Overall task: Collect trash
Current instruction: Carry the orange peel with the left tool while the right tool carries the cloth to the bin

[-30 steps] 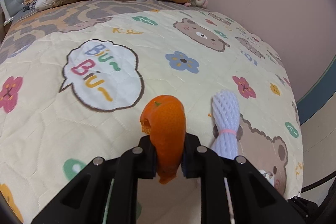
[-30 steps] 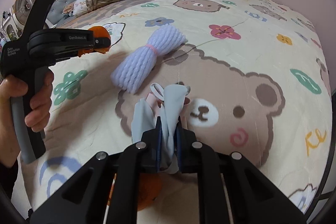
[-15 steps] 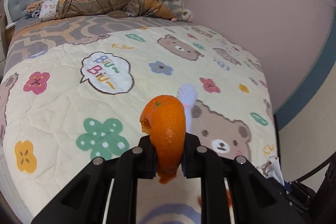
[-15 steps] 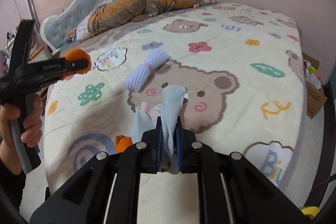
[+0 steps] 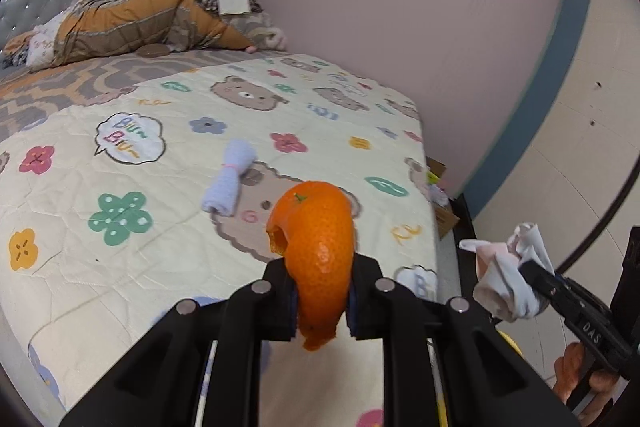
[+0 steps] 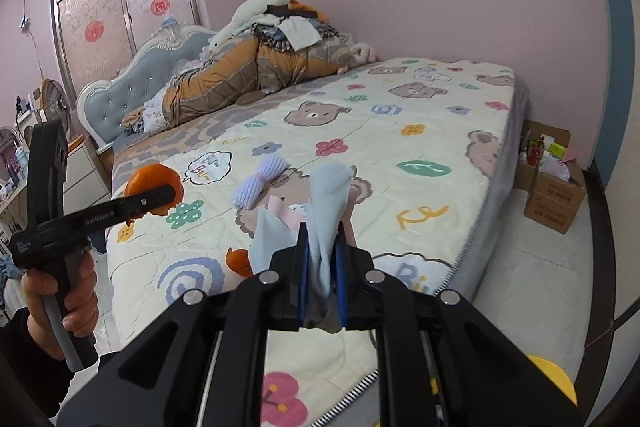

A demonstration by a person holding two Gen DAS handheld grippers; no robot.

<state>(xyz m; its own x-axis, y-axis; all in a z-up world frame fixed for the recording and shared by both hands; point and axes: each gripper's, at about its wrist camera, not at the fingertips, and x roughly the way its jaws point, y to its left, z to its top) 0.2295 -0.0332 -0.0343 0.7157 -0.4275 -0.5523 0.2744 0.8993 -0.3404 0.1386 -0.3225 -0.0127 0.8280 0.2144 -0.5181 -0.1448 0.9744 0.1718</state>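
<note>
Left gripper (image 5: 320, 291): clenched on a piece of orange peel (image 5: 316, 251), which stands up between the jaws, lower tip hanging beneath them

Right gripper (image 6: 320, 263): clenched on a wad of pale blue and pink tissue (image 6: 324, 211), its loose ends fanning upward; the same wad shows at the right edge of the left wrist view (image 5: 508, 275)

Change since a second ago: both grippers have lifted and drawn back from the quilt (image 6: 420, 155); the bed now lies well below and ahead, floor and a yellow rim (image 6: 556, 375) entering at lower right. Judgement: both pickups done, load in transit to a bin

Remaining on the quilt: foam fruit net (image 6: 260, 183), pale purple, banded at the middle, beside the bear print; a second scrap of orange peel (image 6: 238, 261) near the bed's foot. Judgement: a further pass is needed

Hand pose: left hand (image 6: 68, 291) wrapped round its grip, tool held out level; right hand (image 5: 588, 383) partly seen at lower right. Both grippers angle downward

Surrounds: cardboard boxes (image 6: 552, 195) by the wall
</note>
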